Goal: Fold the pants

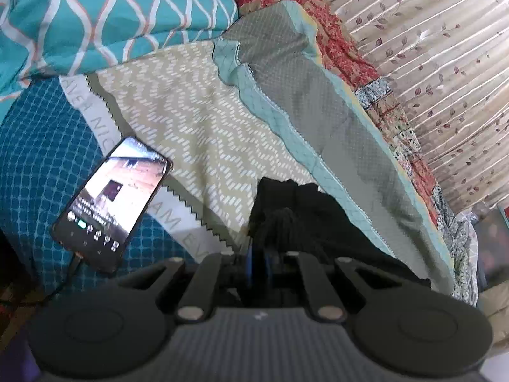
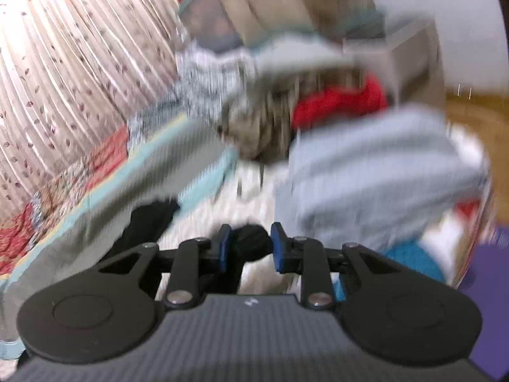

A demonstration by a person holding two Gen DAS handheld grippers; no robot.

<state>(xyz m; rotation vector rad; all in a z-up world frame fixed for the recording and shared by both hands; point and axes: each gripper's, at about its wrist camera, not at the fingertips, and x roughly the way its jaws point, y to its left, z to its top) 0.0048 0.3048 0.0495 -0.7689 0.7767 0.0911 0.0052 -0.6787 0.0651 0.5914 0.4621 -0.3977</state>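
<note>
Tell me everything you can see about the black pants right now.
The black pants look like soft, dark cloth, bunched and crumpled rather than flat. They lie on the beige zigzag-print sheet, beside the grey quilt with a mint border. The left gripper is pinched shut on a gathered fold. In the blurred right view, the right gripper has a bunch between its blue pads, its jaws apart.

the pants (image 1: pixel 305 216) are lying on the bedspread (image 1: pixel 203 121), the phone (image 1: pixel 113 203) sitting left, the quilt (image 1: pixel 311 95) running right, the pillow (image 1: pixel 105 16) lying far left.
</note>
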